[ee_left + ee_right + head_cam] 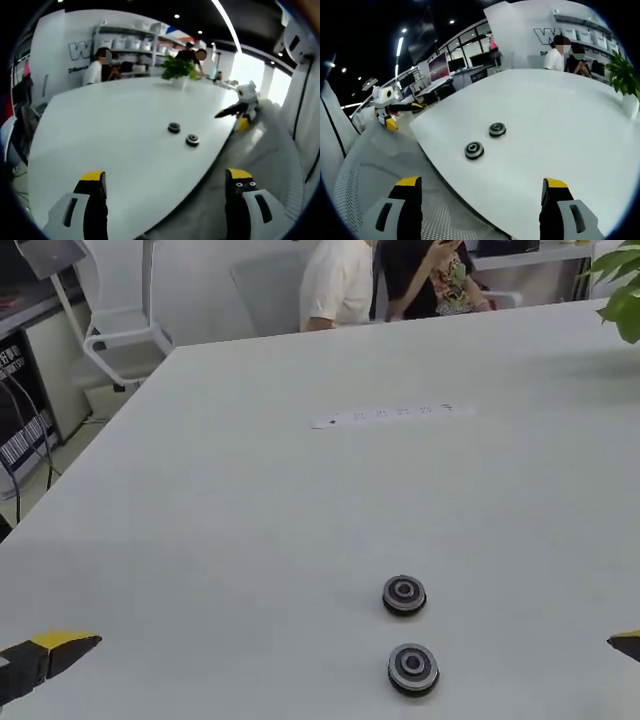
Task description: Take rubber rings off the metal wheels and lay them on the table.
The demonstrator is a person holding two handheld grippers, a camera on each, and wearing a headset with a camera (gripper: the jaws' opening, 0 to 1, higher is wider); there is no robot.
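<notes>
Two metal wheels lie flat near the front edge of the white table, each with a dark rubber ring around it. The farther wheel sits just behind the nearer wheel. My left gripper is open, off the table's front left, holding nothing. My right gripper is open too, at the front right, well apart from the wheels. Each gripper appears small in the other's view: the right gripper, the left gripper.
A white power strip lies in the middle of the table. A potted plant stands at the far right. People sit at the far end. A white chair stands at the back left.
</notes>
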